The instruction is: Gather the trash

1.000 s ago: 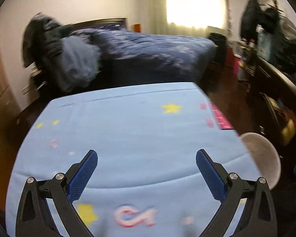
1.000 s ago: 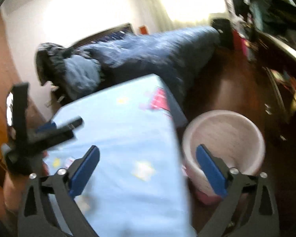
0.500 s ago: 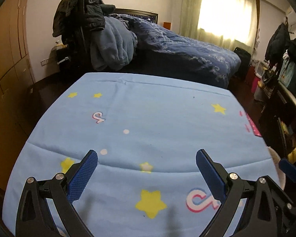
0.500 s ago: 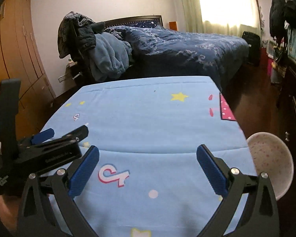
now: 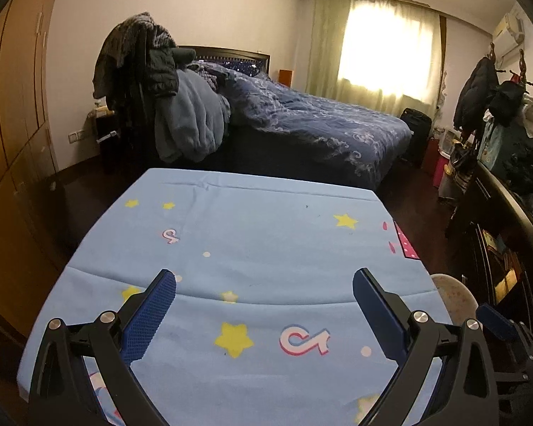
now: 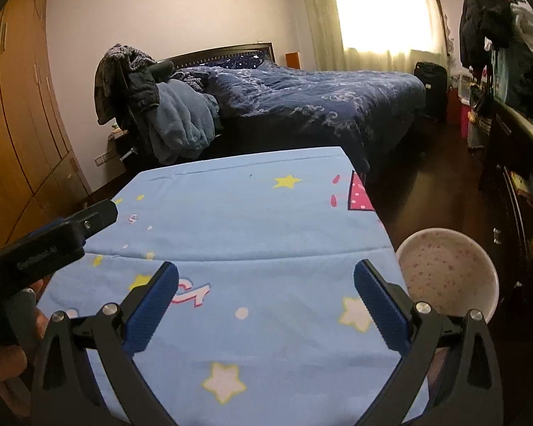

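Right wrist view shows no trash on the blue cloth [image 6: 252, 213]; beside it stands the bin [image 6: 447, 273], light, rigid, rim-graspable by judgement. Right gripper [image 6: 266, 298] and left gripper [image 5: 264, 305] both gape empty.

The left hand-held gripper [image 5: 264, 298] is level, its two blue-padded fingers [image 5: 149, 316] spread wide apart with nothing between them. The right hand-held gripper [image 6: 266, 296] is in the same pose, fingers [image 6: 380, 307] wide apart and empty. The two sit side by side, the left one's black body showing at the right camera's left edge, a hand [image 6: 3, 358] beneath it.
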